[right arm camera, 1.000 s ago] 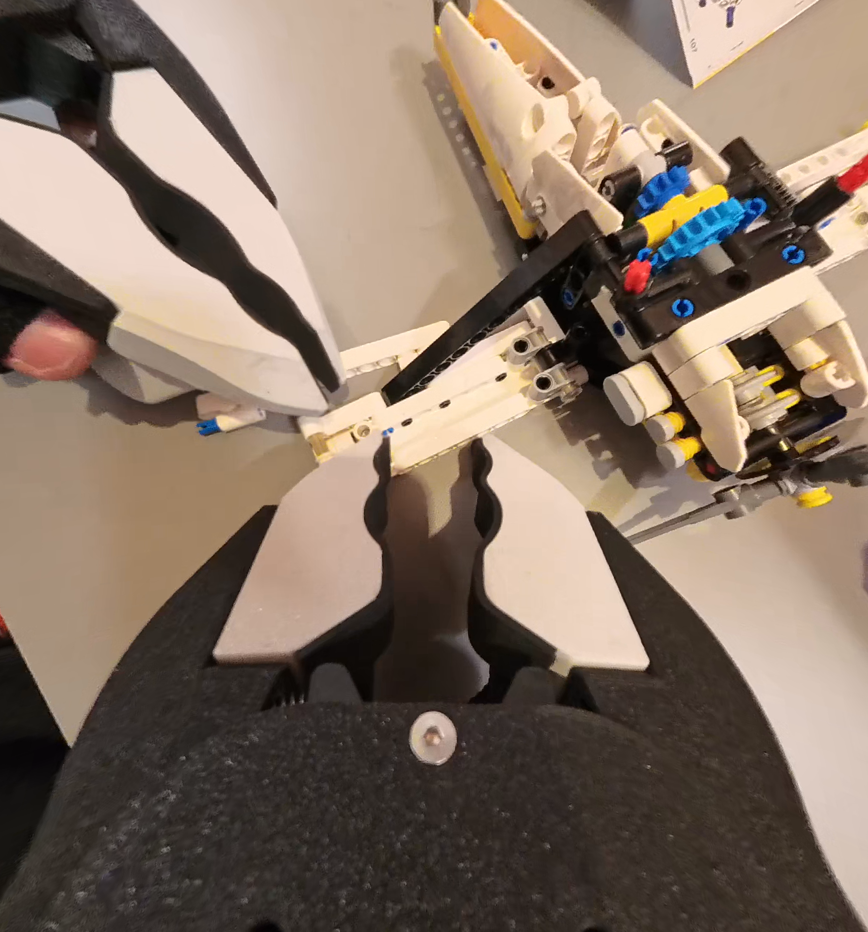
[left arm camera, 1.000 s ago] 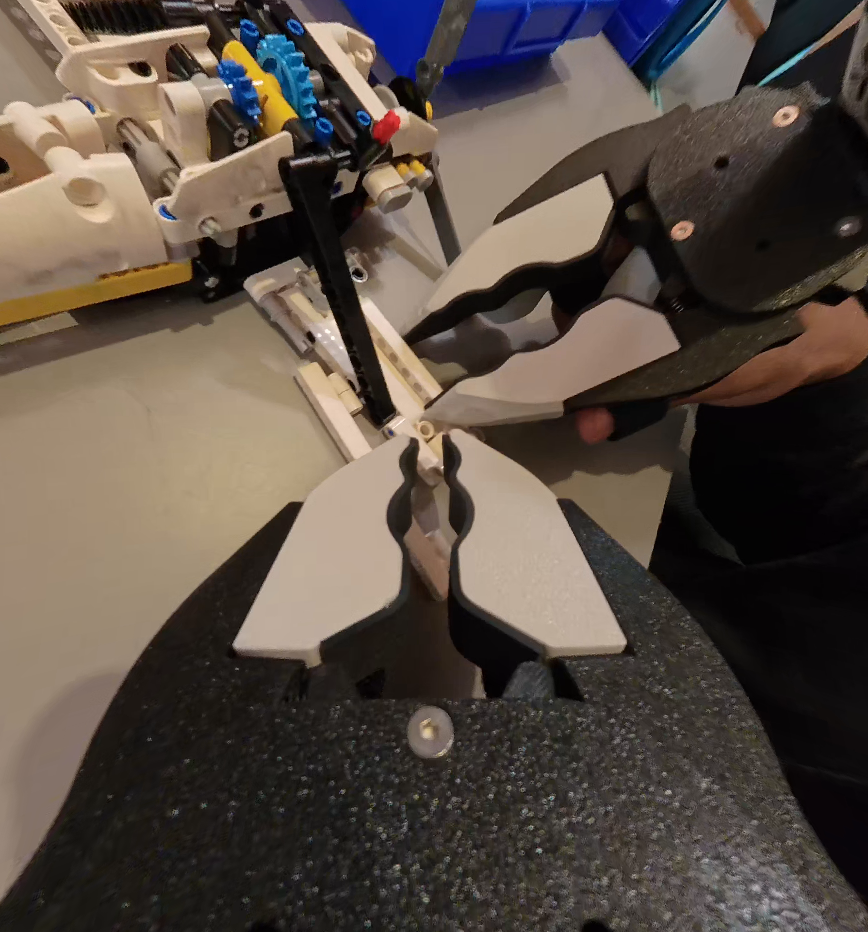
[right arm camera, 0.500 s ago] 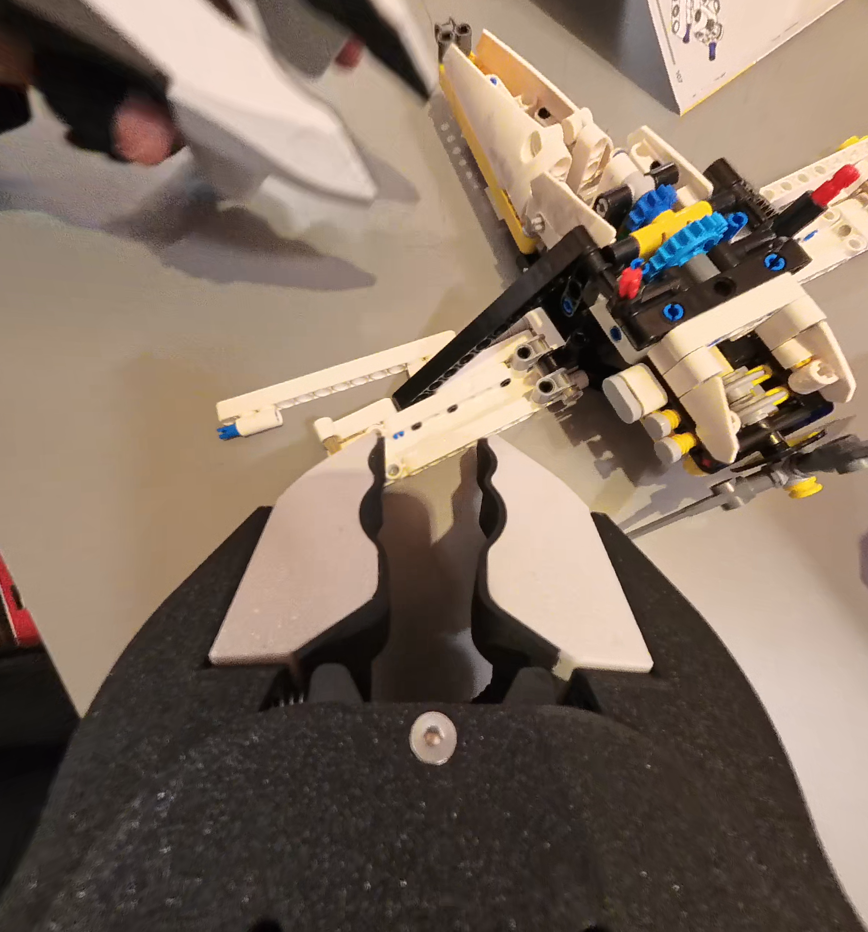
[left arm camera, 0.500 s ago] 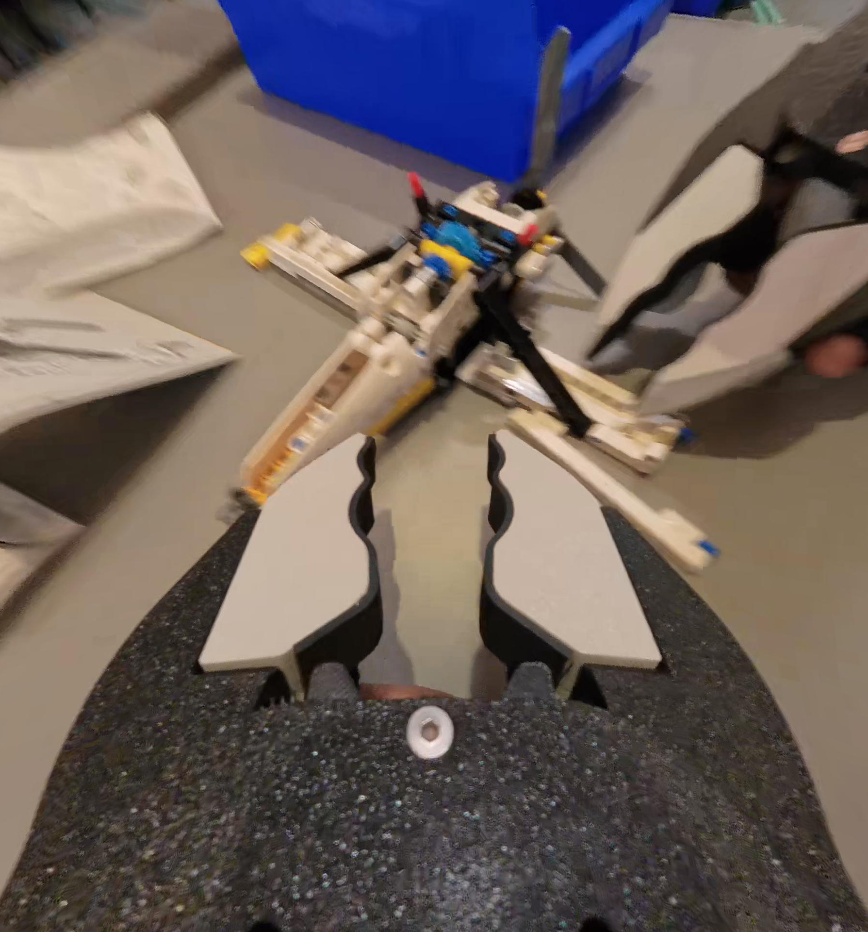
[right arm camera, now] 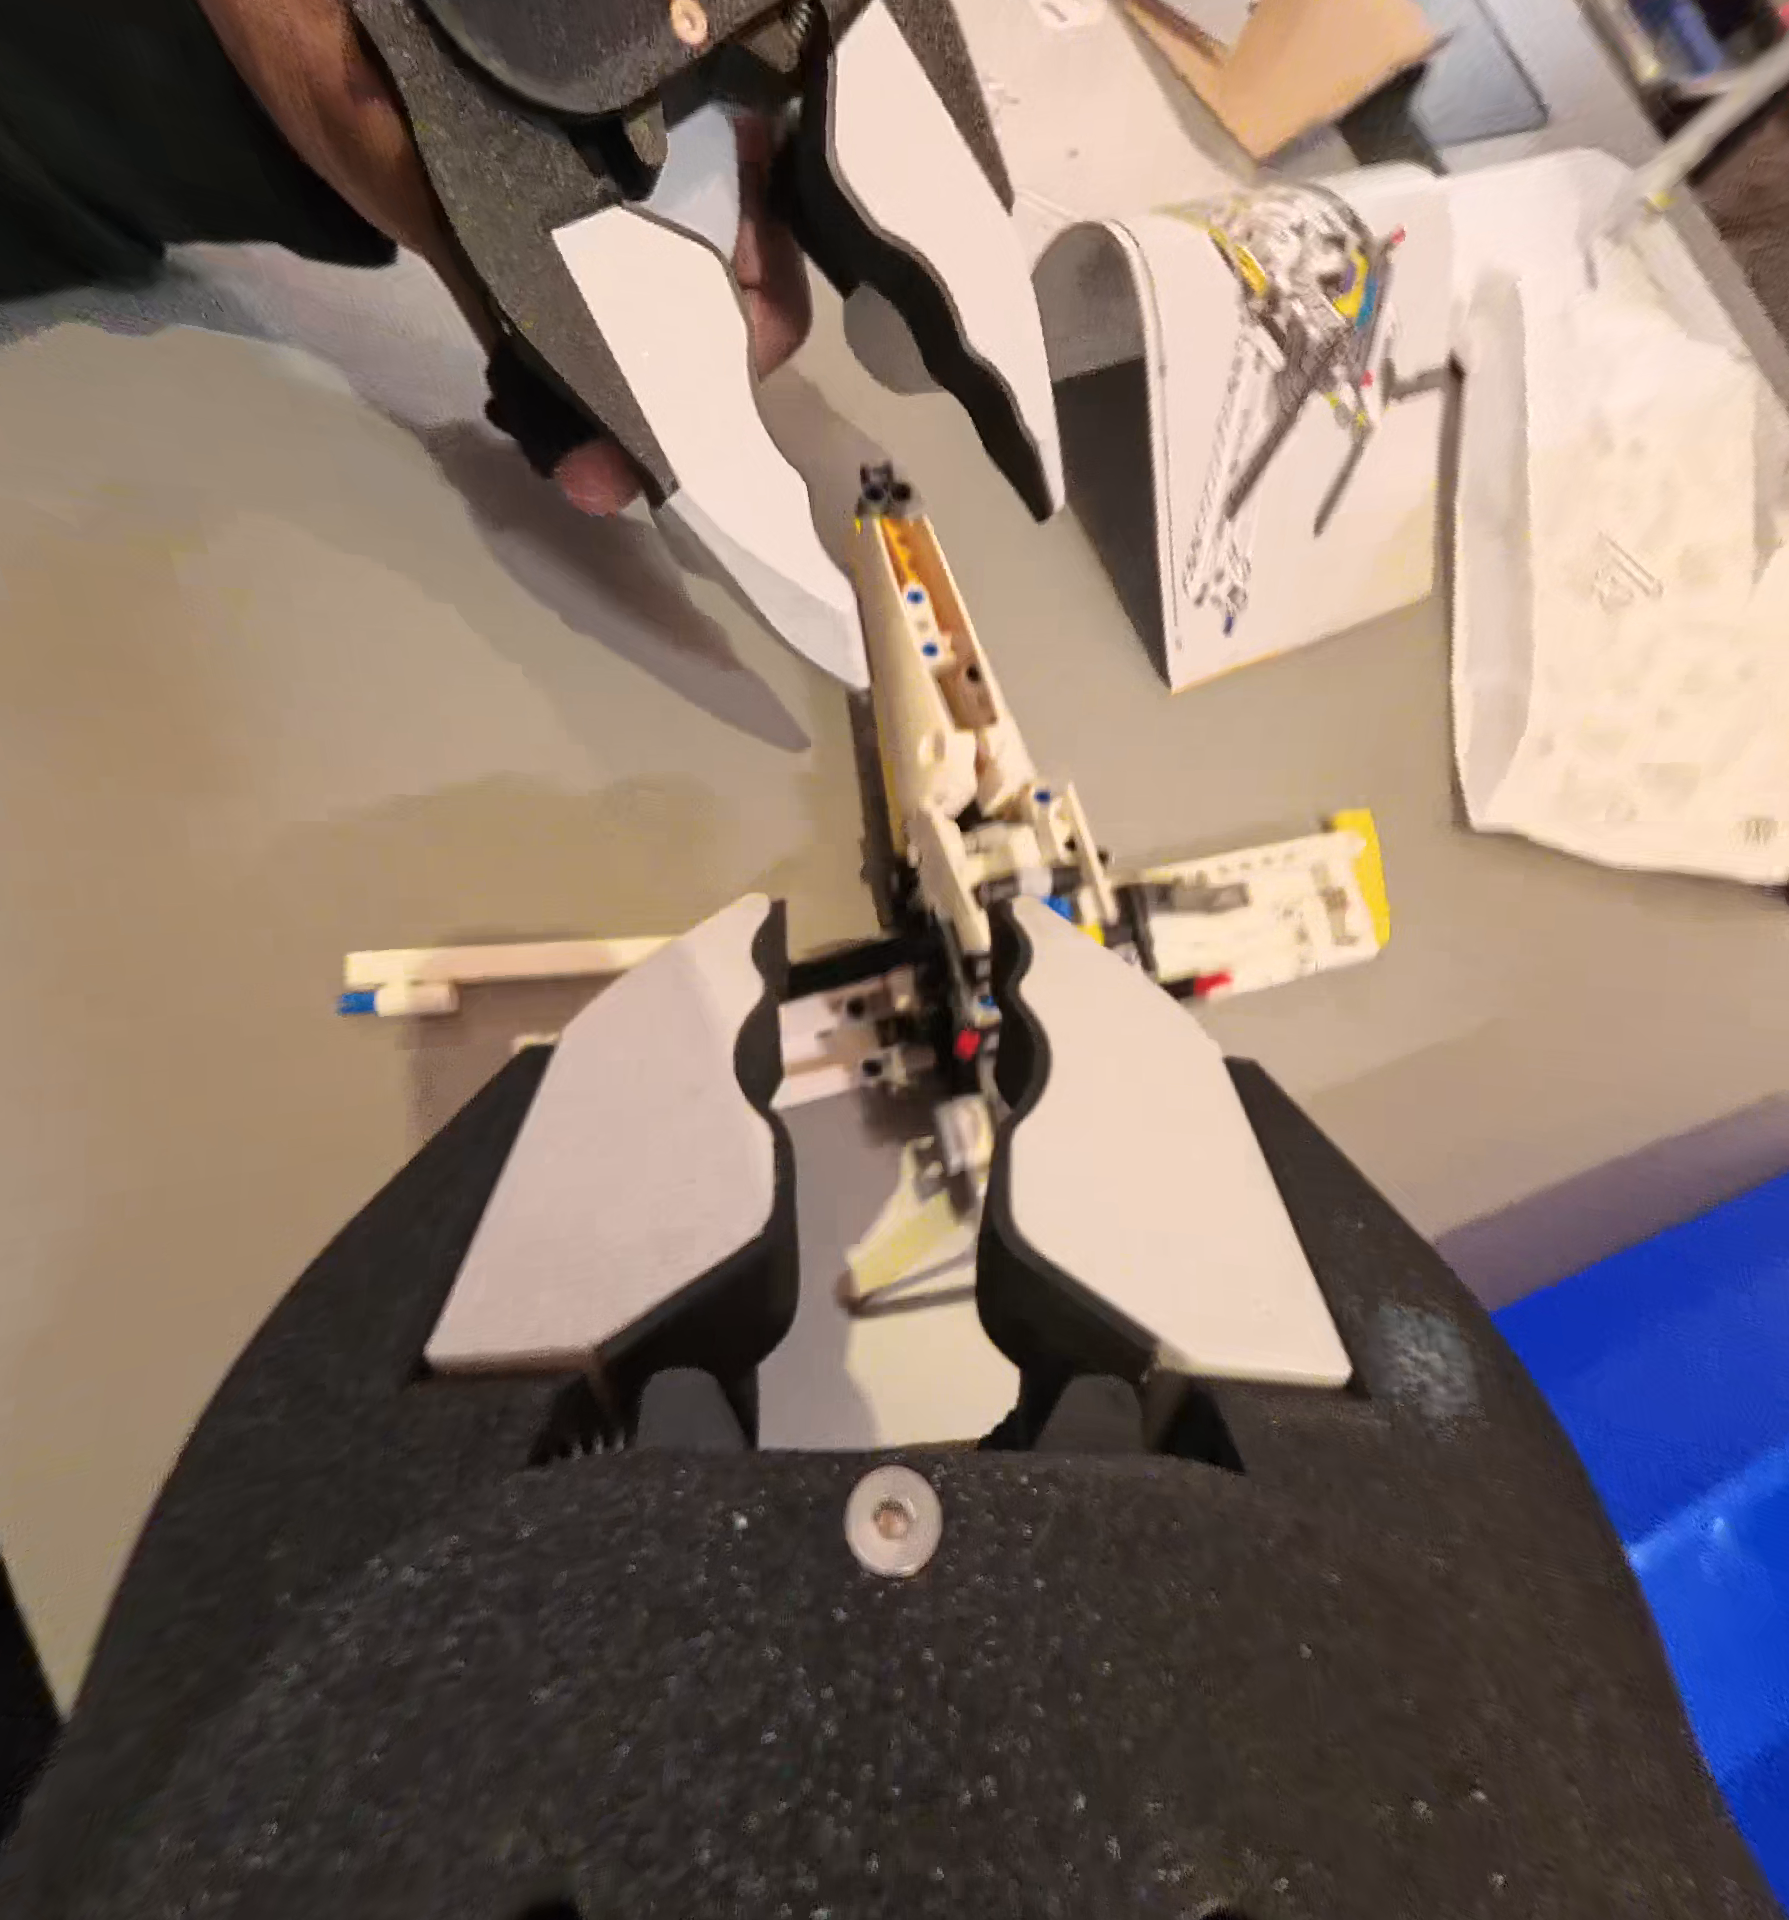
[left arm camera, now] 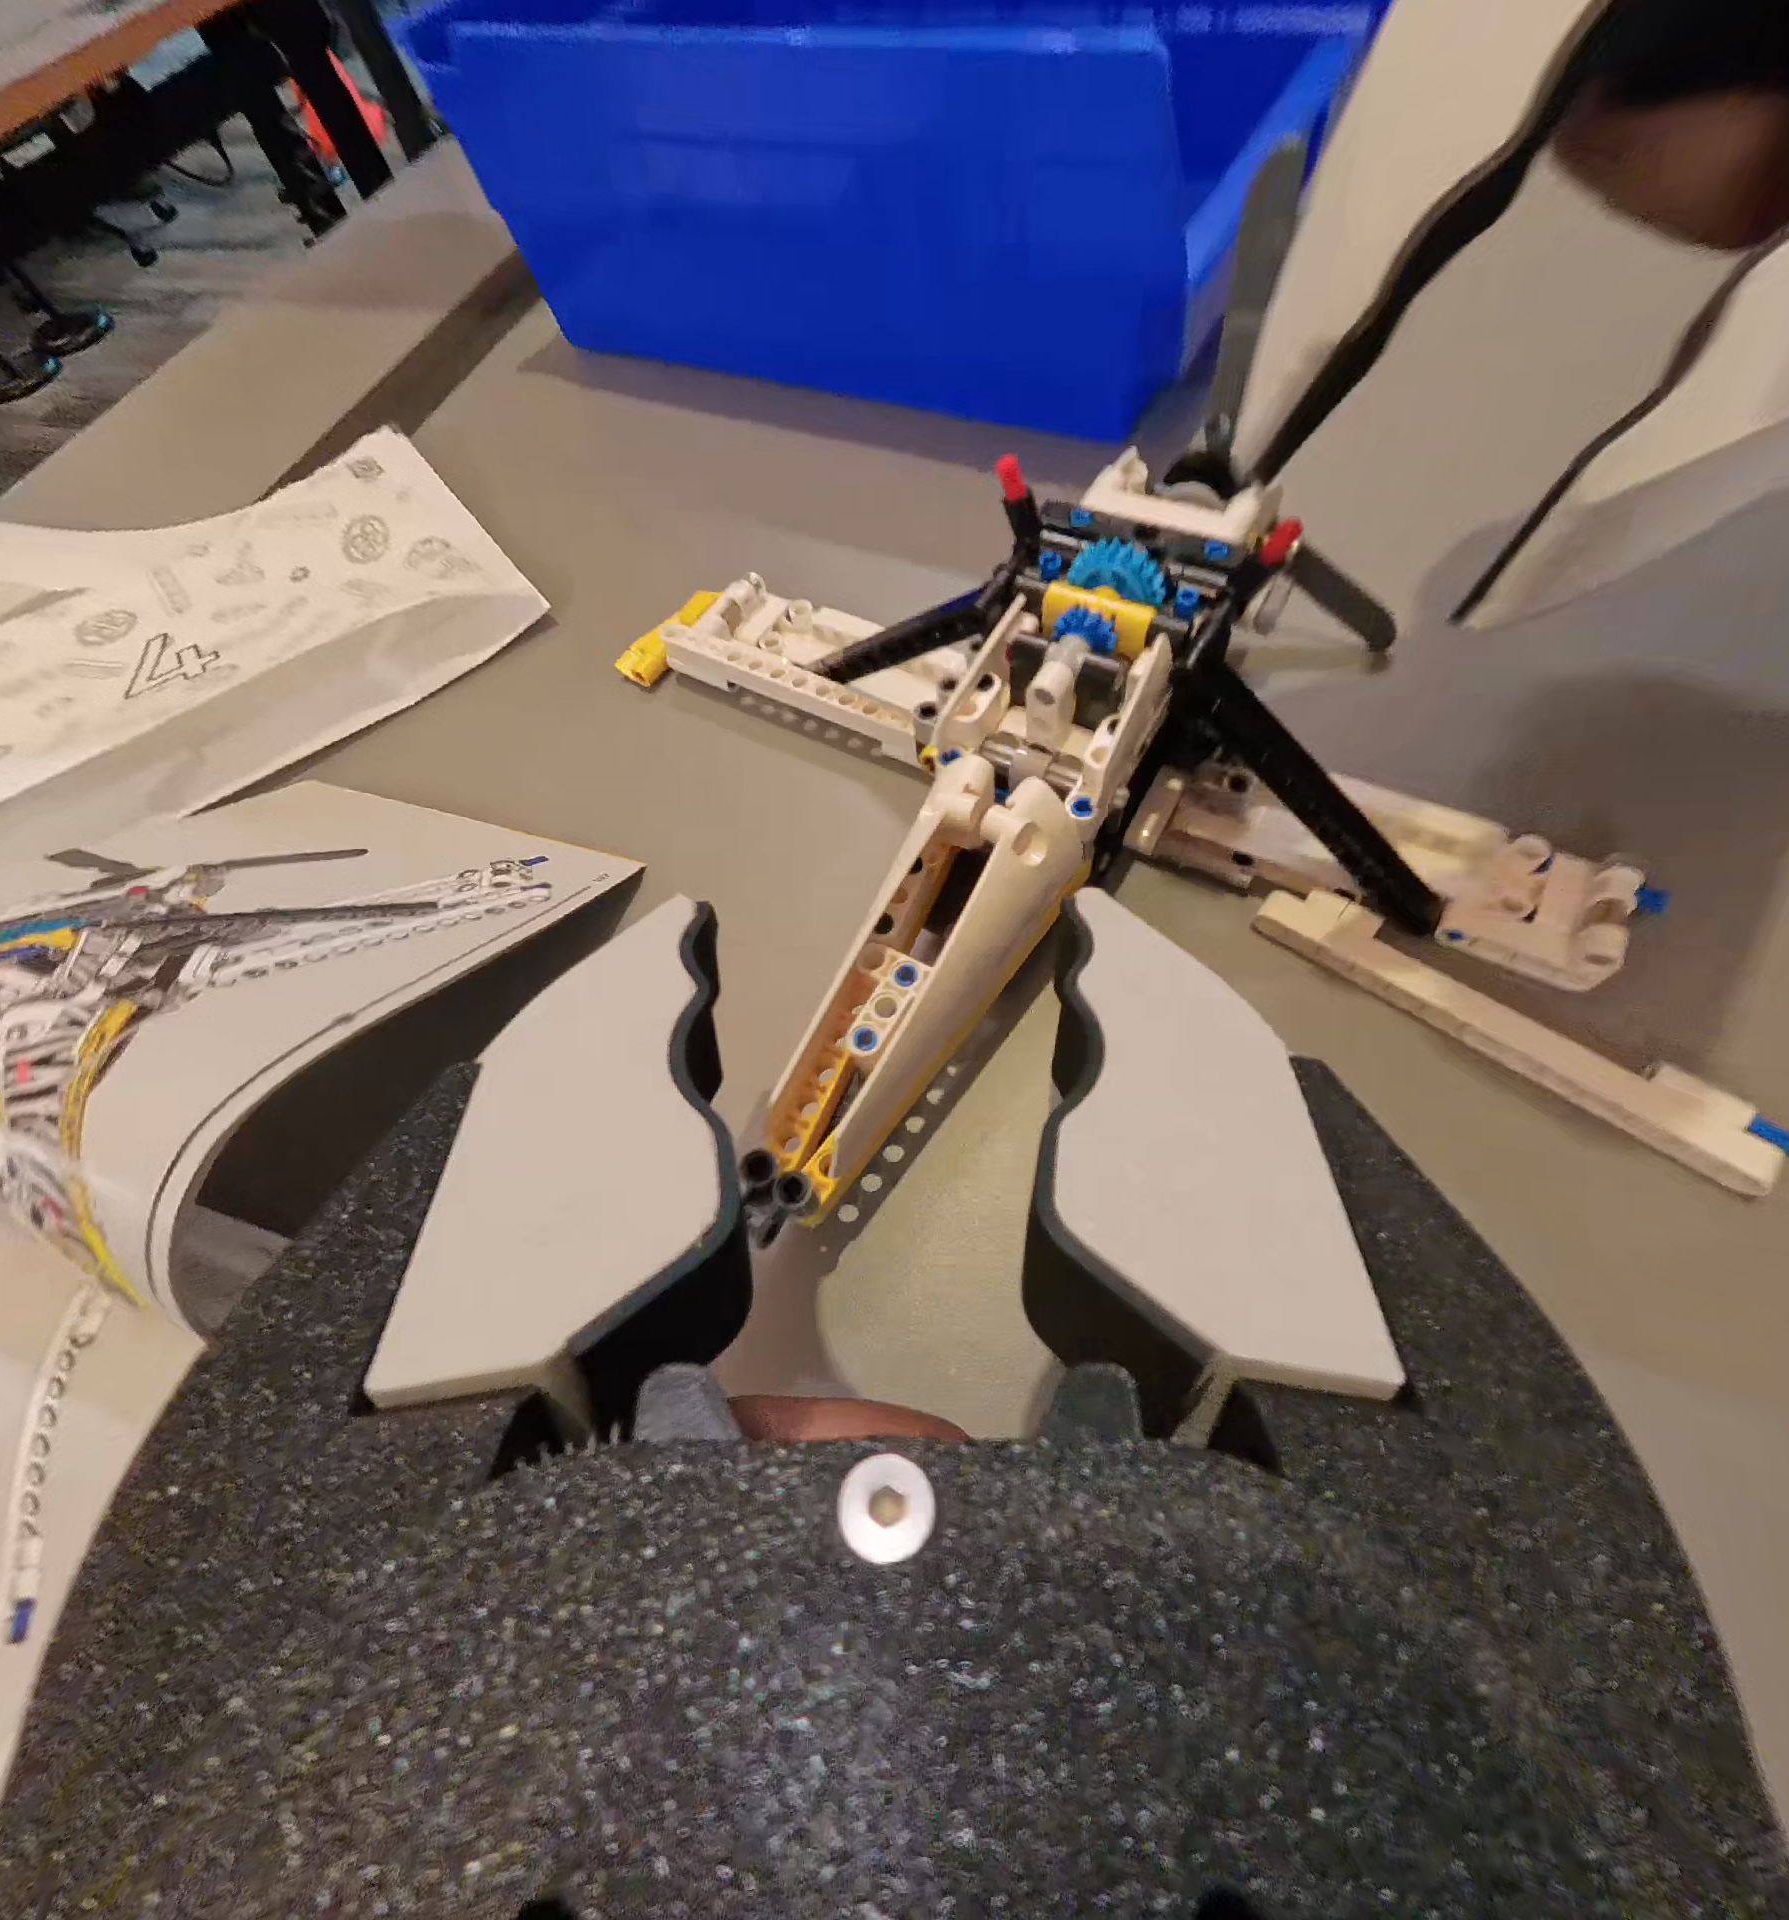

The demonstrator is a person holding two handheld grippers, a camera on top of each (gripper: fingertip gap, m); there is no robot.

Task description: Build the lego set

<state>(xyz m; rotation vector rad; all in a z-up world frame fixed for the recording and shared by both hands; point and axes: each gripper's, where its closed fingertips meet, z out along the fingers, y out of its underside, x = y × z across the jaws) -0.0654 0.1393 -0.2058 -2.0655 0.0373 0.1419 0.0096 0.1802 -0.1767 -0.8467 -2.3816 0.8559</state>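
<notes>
The left gripper [left arm camera: 885, 997] stands spread wide with the tapered tail boom [left arm camera: 931, 987] of a white and yellow brick-built aircraft model [left arm camera: 1066, 707] lying between its fingers; neither pad presses it, so nothing is held. The boom's black-tipped end points back toward this tool's body. Left of it lie an open instruction booklet [left arm camera: 277, 935] and a printed sheet [left arm camera: 194, 623]. Just beyond the fingertips sits the model's hub with blue gears [left arm camera: 1113, 582], wings reaching out to both sides, and a loose white beam [left arm camera: 1513, 1049] off to the right. The right gripper [right arm camera: 890, 971] hovers over the hub from the opposite end, parted and, as far as the blur allows, gripping nothing. Farthest off, behind the model, stands a blue bin [left arm camera: 869, 208] on the grey table [left arm camera: 661, 810]. The model looks light and stiff but pinned together, likely to pop apart if squeezed on wings or blades; the boom's flat sides seem the soundest place to hold.
</notes>
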